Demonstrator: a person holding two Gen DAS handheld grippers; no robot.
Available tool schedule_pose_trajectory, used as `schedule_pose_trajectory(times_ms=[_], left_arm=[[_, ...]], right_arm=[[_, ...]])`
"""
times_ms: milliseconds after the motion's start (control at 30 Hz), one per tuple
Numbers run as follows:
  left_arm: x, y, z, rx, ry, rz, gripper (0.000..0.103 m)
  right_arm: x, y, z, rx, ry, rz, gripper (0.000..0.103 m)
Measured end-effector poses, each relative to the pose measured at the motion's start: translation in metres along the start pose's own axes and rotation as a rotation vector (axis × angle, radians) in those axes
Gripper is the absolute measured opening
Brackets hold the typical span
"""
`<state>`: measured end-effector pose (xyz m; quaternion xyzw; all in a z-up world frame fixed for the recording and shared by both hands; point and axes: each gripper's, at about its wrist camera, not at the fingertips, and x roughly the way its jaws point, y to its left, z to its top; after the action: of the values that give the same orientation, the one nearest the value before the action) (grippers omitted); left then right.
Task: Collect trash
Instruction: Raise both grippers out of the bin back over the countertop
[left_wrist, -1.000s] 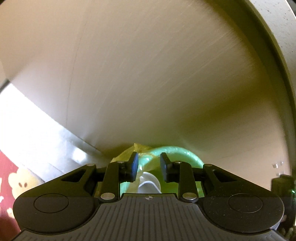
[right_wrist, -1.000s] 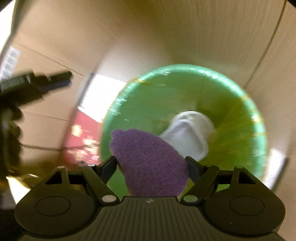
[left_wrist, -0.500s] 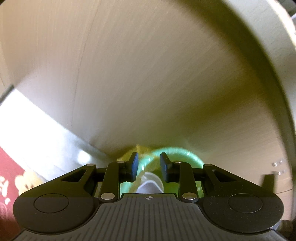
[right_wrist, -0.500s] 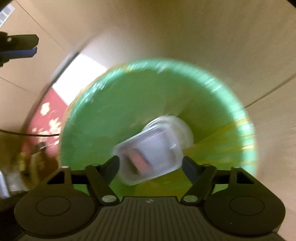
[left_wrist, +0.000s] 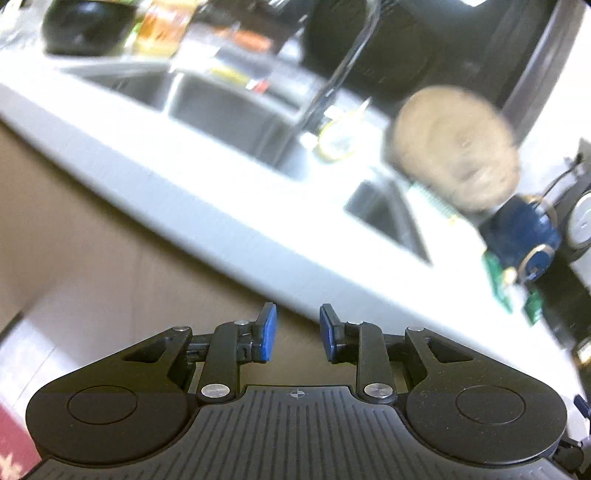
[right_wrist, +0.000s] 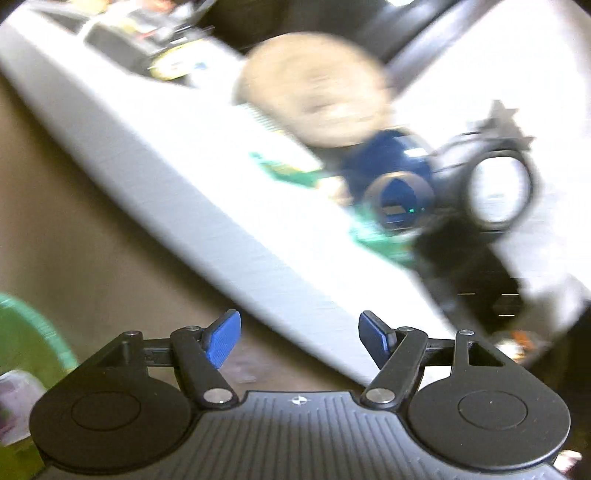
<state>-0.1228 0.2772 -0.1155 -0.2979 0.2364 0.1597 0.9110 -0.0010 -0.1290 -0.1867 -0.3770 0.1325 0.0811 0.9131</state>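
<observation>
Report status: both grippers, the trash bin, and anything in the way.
Left gripper open, empty. Right gripper open, empty. Green bin at right view's lower-left edge, a pale object inside. White counter ahead; views blurred.

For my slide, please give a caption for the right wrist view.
Open, empty right tool faces a white counter, with the green bin at lower left.

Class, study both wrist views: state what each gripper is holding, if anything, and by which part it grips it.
Nothing is held. The left gripper shows only a bare gap between its blue pads, and the right gripper stands wide open and empty.
</observation>
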Motion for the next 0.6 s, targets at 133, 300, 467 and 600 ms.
schedule_pose_trajectory(times_ms=[133,300,467,600], left_arm=[[-0.004,-0.032,0.018,0.032,-0.048,-0.078,0.029],[0.029,-0.078,0.03,0.115,-0.046,-0.145,0.029],[0.039,-0.115,0.043,0.147,-0.055,-0.193,0.029],[0.05,-0.143,0.056,0.181,-0.073,-0.201,0.029]], right_arm=[[-0.01,-0.042,0.009,0.097,-0.033,-0.129,0.07],[-0.007,-0.069,0.022,0.15,-0.102,-0.205,0.07],[0.025,-0.091,0.054,0.242,-0.149,-0.243,0.071],[0.056,-0.111,0.078,0.287,-0.163,-0.221,0.072]])
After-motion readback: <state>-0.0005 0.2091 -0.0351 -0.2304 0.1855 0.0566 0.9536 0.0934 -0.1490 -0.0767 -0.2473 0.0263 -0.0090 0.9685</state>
